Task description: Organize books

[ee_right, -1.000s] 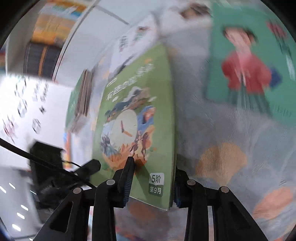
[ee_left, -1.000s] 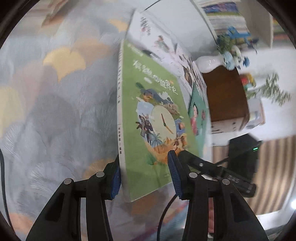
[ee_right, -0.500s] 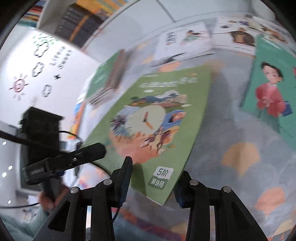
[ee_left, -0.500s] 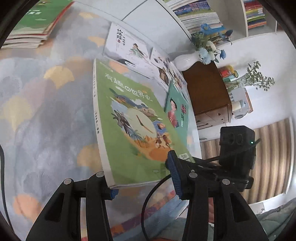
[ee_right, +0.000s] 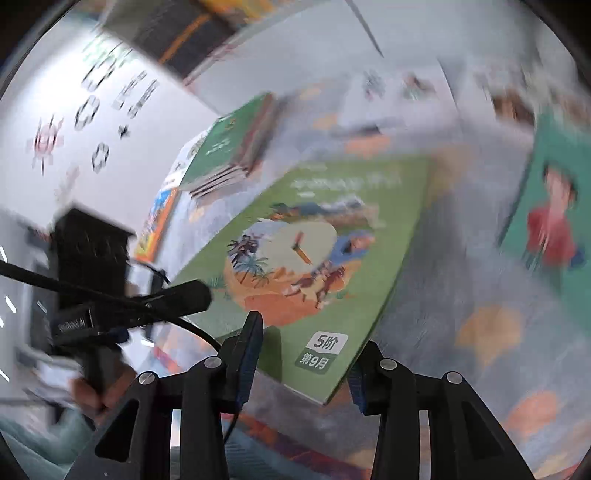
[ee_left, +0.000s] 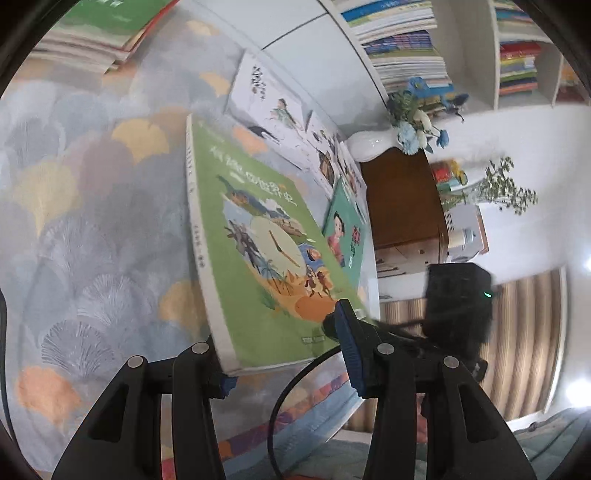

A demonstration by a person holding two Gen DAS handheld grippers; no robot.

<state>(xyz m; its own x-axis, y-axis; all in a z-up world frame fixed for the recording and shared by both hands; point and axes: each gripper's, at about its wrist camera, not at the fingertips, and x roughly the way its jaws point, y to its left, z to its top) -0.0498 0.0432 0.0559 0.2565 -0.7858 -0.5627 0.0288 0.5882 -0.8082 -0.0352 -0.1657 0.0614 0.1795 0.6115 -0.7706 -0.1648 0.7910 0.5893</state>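
A green book with a clock picture hangs tilted a little above the patterned tablecloth. My left gripper is shut on its near spine corner, one pad under the book and one over the cover. My right gripper grips the other near corner of the green book, with a pad on each side. The right gripper's black housing shows at the right. A teal book with a figure in red and a white picture book lie flat beyond. A stack of books sits at the far left.
A bookshelf stands behind the table. A white vase of blue flowers sits on a brown cabinet past the table's right edge. A hand holds the left gripper's handle. The stack of books lies beyond the green book.
The green book has swung from standing almost upright on its edge to a shallow tilt. Both grippers have risen with it, and the right one has rolled.
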